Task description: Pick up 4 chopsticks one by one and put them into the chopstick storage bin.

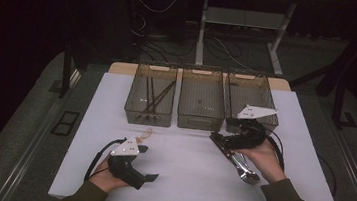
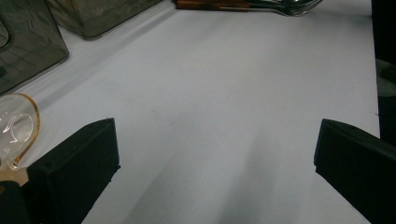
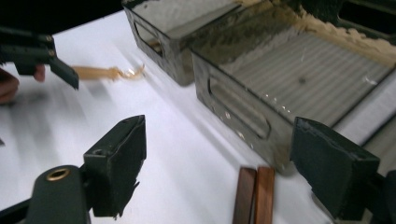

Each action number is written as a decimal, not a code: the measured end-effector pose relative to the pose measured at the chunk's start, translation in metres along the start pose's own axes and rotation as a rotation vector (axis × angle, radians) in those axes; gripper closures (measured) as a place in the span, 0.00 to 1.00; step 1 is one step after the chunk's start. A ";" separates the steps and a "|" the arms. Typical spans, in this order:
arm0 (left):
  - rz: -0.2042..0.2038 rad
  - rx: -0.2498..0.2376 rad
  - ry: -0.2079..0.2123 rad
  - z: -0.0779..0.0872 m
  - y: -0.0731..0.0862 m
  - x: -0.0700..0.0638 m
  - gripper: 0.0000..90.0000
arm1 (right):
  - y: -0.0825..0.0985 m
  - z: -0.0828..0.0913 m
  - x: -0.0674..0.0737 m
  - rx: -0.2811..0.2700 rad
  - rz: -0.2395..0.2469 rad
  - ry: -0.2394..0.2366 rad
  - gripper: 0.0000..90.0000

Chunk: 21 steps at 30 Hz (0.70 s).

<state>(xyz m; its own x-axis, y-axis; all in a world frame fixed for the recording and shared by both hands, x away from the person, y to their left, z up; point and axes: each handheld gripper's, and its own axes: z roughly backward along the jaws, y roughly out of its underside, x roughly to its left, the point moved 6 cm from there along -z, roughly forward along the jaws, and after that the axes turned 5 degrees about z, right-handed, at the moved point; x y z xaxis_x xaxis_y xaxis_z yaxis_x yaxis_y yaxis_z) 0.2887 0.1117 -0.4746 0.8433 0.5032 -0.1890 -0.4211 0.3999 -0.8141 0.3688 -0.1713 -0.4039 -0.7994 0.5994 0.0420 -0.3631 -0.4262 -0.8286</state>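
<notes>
My right gripper hovers at the right of the white table, just in front of the bins, with its jaws open. Beneath it lies a small bunch of metal cutlery with brown wooden handles. The handle ends lie on the table between the jaws, and neither pad touches them. My left gripper rests near the front left, open, with bare table between its fingers. A clear plastic spoon with an amber rim lies just beside its left jaw.
Three smoked see-through bins stand in a row at the back. The left bin holds long thin sticks, the middle bin looks bare, and my right gripper partly hides the right bin. Dark floor and cables lie beyond.
</notes>
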 end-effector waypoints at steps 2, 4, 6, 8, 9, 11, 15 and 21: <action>-0.002 0.000 -0.001 0.000 0.000 0.000 0.00 | 0.008 0.004 -0.001 0.013 -0.003 0.005 0.21; -0.002 0.001 -0.002 0.000 0.000 0.000 0.00 | 0.016 0.007 -0.002 0.025 -0.008 0.012 0.21; -0.008 0.002 -0.002 0.001 0.000 0.000 0.00 | 0.023 0.010 -0.004 0.038 -0.018 0.015 0.21; -0.012 0.002 -0.003 0.001 0.000 0.001 0.00 | 0.029 0.014 -0.004 0.047 -0.020 0.016 0.21; -0.011 0.002 -0.003 0.001 0.000 0.000 0.00 | 0.032 0.016 -0.004 0.047 -0.023 0.019 0.21; -0.006 0.002 -0.003 0.001 0.000 0.000 0.00 | 0.037 0.020 -0.004 0.050 -0.027 0.022 0.21; -0.010 0.003 -0.005 0.001 0.000 0.000 0.00 | 0.047 0.028 -0.003 0.061 -0.034 0.026 0.21; -0.008 0.002 -0.007 0.001 0.000 -0.001 0.00 | 0.063 0.040 0.003 0.072 -0.055 0.013 0.25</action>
<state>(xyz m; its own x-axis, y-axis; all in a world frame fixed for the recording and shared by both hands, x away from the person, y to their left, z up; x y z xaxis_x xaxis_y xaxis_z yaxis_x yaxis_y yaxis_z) 0.2876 0.1118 -0.4740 0.8441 0.5056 -0.1785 -0.4149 0.4052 -0.8146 0.3247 -0.2238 -0.4333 -0.7712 0.6317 0.0788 -0.4403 -0.4400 -0.7826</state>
